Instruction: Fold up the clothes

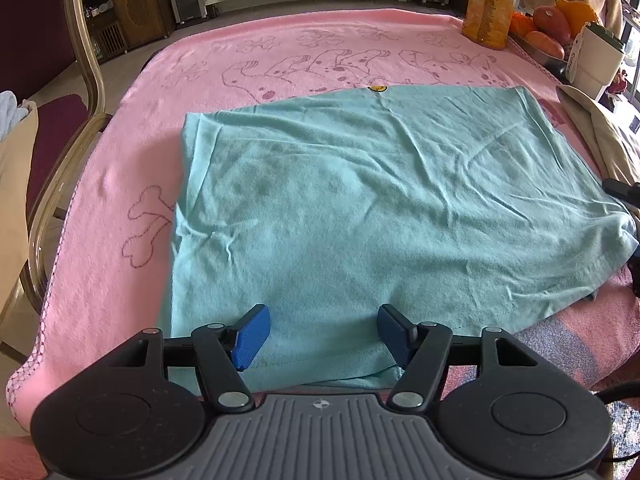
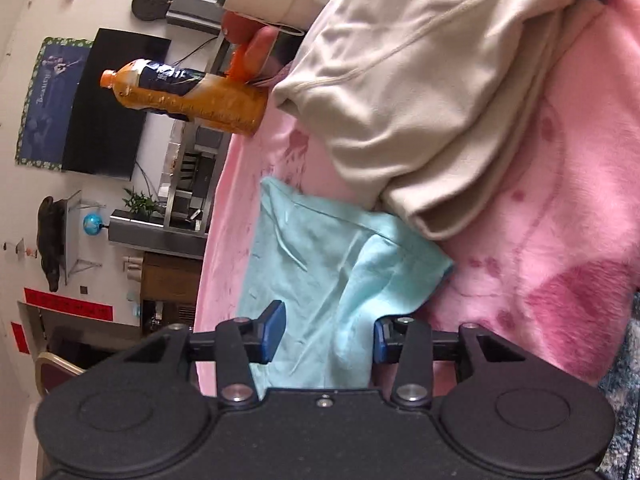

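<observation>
A teal shirt (image 1: 360,200) lies spread flat on a pink blanket (image 1: 120,184), with a small yellow badge at its far edge. My left gripper (image 1: 323,336) hovers open over the shirt's near hem, and nothing is between its blue pads (image 1: 252,336). In the right wrist view, which is rolled sideways, my right gripper (image 2: 328,336) stands open around a bunched corner of the teal shirt (image 2: 320,264). The cloth runs loosely between the pads without being pinched.
A folded beige garment (image 2: 420,100) lies on the pink blanket (image 2: 560,200) just past the shirt's right corner. An orange juice bottle (image 1: 486,4), a fruit bowl (image 1: 552,28) and a white cup (image 1: 592,60) stand at the far right. A chair (image 1: 60,152) stands to the left.
</observation>
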A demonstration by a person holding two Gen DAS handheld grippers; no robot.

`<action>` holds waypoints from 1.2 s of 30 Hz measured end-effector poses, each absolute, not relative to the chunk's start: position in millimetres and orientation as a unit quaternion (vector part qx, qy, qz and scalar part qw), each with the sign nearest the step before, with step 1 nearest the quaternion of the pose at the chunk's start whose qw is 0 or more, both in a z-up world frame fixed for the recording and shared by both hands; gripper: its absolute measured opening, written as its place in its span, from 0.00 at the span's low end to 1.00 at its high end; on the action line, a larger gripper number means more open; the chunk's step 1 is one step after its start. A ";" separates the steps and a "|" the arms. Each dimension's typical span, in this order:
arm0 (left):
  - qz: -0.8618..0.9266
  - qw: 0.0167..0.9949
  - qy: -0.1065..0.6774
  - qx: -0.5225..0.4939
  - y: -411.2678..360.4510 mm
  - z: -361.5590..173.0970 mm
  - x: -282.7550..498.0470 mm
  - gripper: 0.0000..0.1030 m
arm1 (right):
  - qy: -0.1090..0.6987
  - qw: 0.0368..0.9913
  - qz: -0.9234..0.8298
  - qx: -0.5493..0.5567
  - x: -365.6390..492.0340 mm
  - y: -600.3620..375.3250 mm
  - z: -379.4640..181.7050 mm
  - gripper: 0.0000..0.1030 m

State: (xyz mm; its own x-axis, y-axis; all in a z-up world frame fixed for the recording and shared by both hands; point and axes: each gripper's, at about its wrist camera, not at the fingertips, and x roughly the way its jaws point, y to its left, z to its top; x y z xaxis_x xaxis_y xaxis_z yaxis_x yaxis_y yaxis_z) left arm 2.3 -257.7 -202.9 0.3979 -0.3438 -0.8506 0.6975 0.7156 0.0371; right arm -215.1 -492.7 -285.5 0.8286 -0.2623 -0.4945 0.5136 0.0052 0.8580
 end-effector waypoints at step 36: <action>-0.323 0.812 0.445 0.198 -251.3 -203.2 4.5 0.65 | 0.082 0.733 -0.317 0.597 -224.3 -515.1 -284.2 0.30</action>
State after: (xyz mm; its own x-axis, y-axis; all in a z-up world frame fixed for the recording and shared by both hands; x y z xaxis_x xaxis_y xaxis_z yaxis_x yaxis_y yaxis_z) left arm 4.5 -251.3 -203.2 0.3962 -0.3479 -0.8497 0.6999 0.7134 0.0343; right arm -224.3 -515.1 -284.2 0.7861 -0.3657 -0.4983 0.5620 0.0874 0.8225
